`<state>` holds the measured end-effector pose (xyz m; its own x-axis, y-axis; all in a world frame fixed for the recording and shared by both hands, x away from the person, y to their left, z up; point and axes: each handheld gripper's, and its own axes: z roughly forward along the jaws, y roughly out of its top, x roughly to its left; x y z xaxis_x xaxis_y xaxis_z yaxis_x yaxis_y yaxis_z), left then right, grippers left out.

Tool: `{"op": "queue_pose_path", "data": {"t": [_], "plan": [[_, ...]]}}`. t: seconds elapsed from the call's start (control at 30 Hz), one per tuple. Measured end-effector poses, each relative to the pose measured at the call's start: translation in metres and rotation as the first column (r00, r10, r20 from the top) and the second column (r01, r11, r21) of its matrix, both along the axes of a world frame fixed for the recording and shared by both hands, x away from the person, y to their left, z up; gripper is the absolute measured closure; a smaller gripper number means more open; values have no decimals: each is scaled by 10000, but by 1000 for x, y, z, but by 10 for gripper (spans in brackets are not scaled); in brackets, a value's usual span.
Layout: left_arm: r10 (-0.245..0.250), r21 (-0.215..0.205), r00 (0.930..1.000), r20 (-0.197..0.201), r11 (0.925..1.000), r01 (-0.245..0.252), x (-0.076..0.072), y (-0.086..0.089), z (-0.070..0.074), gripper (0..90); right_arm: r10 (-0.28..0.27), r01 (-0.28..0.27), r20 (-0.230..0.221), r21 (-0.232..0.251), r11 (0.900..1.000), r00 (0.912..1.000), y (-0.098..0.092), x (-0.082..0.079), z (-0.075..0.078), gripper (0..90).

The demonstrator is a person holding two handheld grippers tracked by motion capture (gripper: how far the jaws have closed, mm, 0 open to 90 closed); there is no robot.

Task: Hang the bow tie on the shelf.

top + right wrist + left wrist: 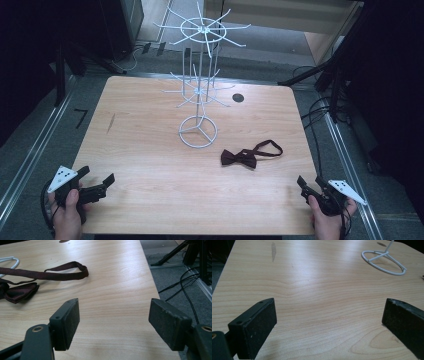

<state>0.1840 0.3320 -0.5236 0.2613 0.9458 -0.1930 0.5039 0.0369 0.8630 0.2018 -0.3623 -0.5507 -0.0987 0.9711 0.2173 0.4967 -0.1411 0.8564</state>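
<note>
Maroon fabric against pale wood: a bow tie (240, 158) lies flat on the table (150, 150), right of centre, its strap (267, 148) looped out toward the far right. A white wire rack (199, 100) stands just beyond it to the left, its ring base (198, 132) near the knot but apart from it.

Both hands wait at the near edge. The left gripper (97, 182) rests at the near left corner, jaws spread wide with nothing between them; its own view looks across bare wood toward the rack's base ring (384, 262). The right gripper (305, 184) sits at the near right corner, jaws likewise parted and empty.

From the right gripper's view, the bow tie (17, 291) lies ahead and to the left of the jaws, its strap (50, 273) running roughly crosswise to their line. The tie's long axis runs left to right across the table, tilted slightly up toward the strap end.

The right hand (327, 222) is judged the nearer of the two, with open wood between it and the tie. The table's right edge lies close beside that gripper, with floor and cables (185, 282) beyond, so room is freer inward. Any lift toward the rack would have to clear its lower prongs (200, 90).
</note>
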Motion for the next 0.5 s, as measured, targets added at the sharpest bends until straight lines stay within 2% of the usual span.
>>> {"op": "queue_pose_path", "data": {"t": [0.2, 0.43, 0.5], "plan": [[-20, -5, 10000, 37, 10000, 20, 0, 0, 0, 2, 31, -32, -44, -276, 9996, 10000, 8, 1, 1, 281], [0, -15, 9999, 107, 10000, 0, -1, 0, 0, 2, 360, -359, 35, -241, 9991, 9993, 25, 7, 14, 288], [-1, -39, 9999, 129, 10000, 2, -1, 1, 0, 2, 493, -493, -12, -438, 9978, 9988, 31, 11, 17, 292]]}}
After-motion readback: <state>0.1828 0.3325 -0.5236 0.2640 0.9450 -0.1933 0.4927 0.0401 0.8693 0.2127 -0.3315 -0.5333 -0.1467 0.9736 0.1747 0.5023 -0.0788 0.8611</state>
